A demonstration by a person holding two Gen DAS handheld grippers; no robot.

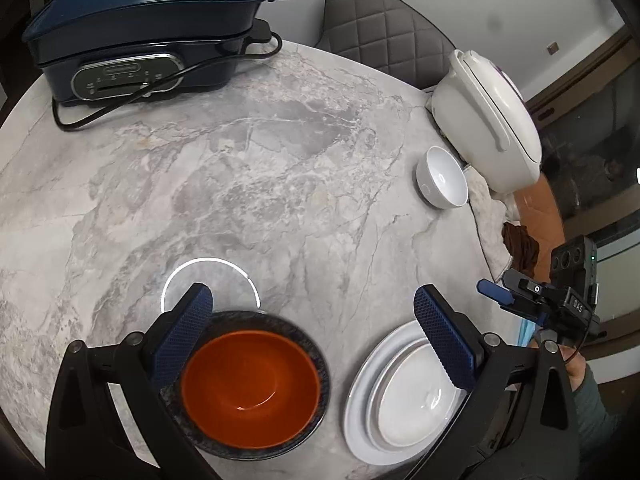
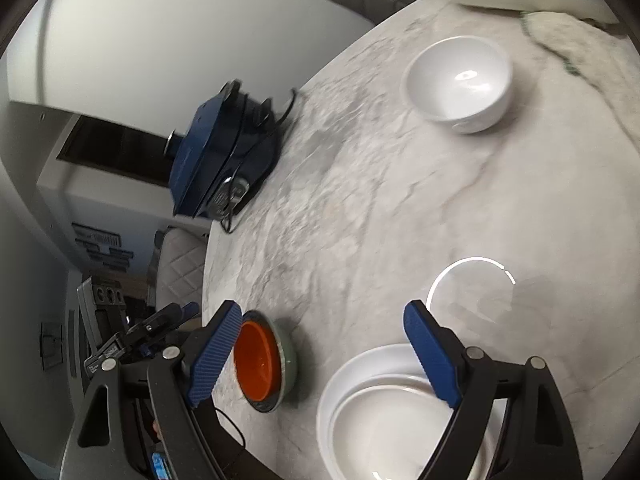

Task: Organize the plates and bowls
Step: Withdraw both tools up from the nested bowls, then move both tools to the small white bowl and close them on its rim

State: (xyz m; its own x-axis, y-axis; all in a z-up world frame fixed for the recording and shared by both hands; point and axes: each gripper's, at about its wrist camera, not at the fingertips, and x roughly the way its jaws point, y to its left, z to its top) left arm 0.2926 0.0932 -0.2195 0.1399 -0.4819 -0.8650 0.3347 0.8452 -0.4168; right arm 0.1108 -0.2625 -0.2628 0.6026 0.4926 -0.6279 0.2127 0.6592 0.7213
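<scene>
Below our left tool (image 1: 312,320), released wide and empty, the orange bowl (image 1: 250,384) sits mouth-up in its dark plate (image 1: 316,392), white plates (image 2: 360,408) flat beneath our released right tool (image 2: 324,348).

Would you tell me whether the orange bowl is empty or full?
Empty: the orange bowl shows only its bare glossy inside, sitting upright in a dark dish.

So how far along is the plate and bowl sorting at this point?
Done: the orange bowl sits in a dark dish, and the white plates are stacked. In hand: nothing; the left gripper and right gripper are both open and empty. Left: the white bowl stands alone beside the white cooker.
</scene>
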